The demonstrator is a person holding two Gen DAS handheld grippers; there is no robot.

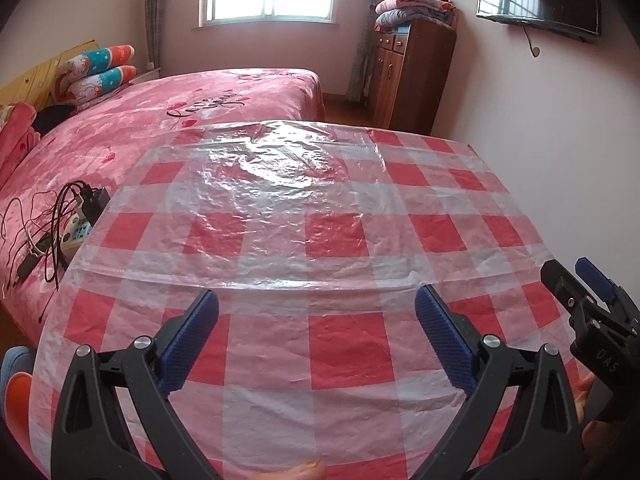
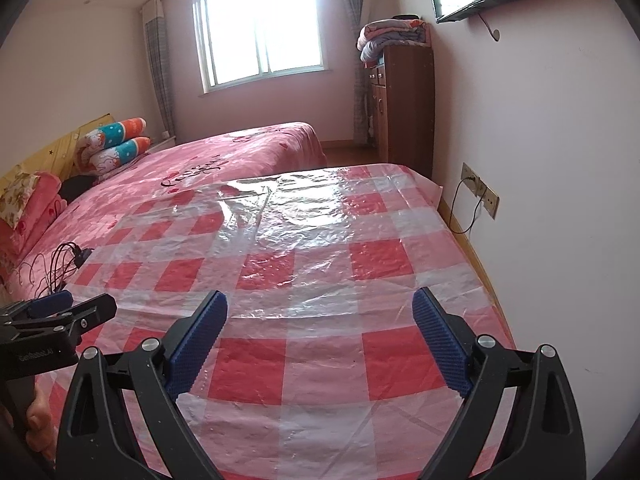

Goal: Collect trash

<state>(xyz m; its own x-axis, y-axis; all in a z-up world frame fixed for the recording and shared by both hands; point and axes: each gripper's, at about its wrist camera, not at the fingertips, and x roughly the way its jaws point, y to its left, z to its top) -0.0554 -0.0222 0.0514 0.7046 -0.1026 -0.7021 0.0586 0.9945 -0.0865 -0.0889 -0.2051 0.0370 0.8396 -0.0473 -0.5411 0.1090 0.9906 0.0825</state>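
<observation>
A table (image 1: 348, 344) covered with a red-and-white checked plastic sheet fills both views (image 2: 320, 364). I see no trash item on it. My left gripper (image 1: 316, 304) is open and empty, held just above the near part of the sheet. My right gripper (image 2: 320, 304) is also open and empty above the sheet. The right gripper shows at the right edge of the left wrist view (image 1: 580, 280), and the left gripper shows at the left edge of the right wrist view (image 2: 72, 308).
A bed with a pink cover (image 1: 192, 108) stands beyond and left of the table, with a power strip and tangled cables (image 1: 76, 216) near its edge. A wooden cabinet (image 1: 412, 76) with folded blankets stands by the far wall. A wall socket (image 2: 480, 192) is on the right.
</observation>
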